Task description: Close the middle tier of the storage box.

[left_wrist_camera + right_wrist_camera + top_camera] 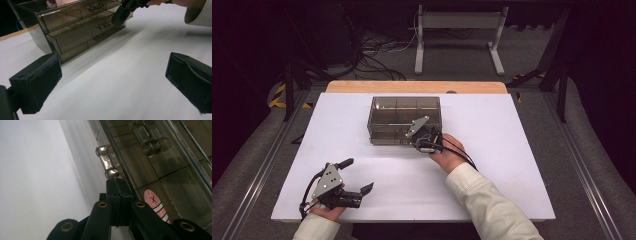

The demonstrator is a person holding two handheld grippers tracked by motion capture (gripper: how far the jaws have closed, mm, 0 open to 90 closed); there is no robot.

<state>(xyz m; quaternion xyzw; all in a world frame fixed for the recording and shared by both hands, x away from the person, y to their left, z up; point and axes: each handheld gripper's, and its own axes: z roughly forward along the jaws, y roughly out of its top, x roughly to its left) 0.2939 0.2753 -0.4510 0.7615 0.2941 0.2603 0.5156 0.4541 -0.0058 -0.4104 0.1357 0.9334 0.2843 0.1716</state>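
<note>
drawer unit [404,120]: smoky clear plastic, mid-table on white sheet [492,165] | right gripper [117,185]: jaws pressed together, tip just below bottom drawer's knob [107,165], nothing clamped | left gripper [359,176]: jaws apart, idle near front edge | risk: closed tip likely slips off knob, or pushes the light unit back.

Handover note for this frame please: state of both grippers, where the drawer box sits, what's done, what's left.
Left gripper: jaws open, holding nothing, low over the white table at the near left.
Right gripper: jaws shut, tips against the front of the smoky transparent plastic drawer box, just below a clear bar handle; nothing is visibly clamped.
Box: mid-table, far side, all drawers shut.
A pink fish-shaped piece lies inside a drawer.
Done: approach.
Left: probably opening the drawer.
</note>
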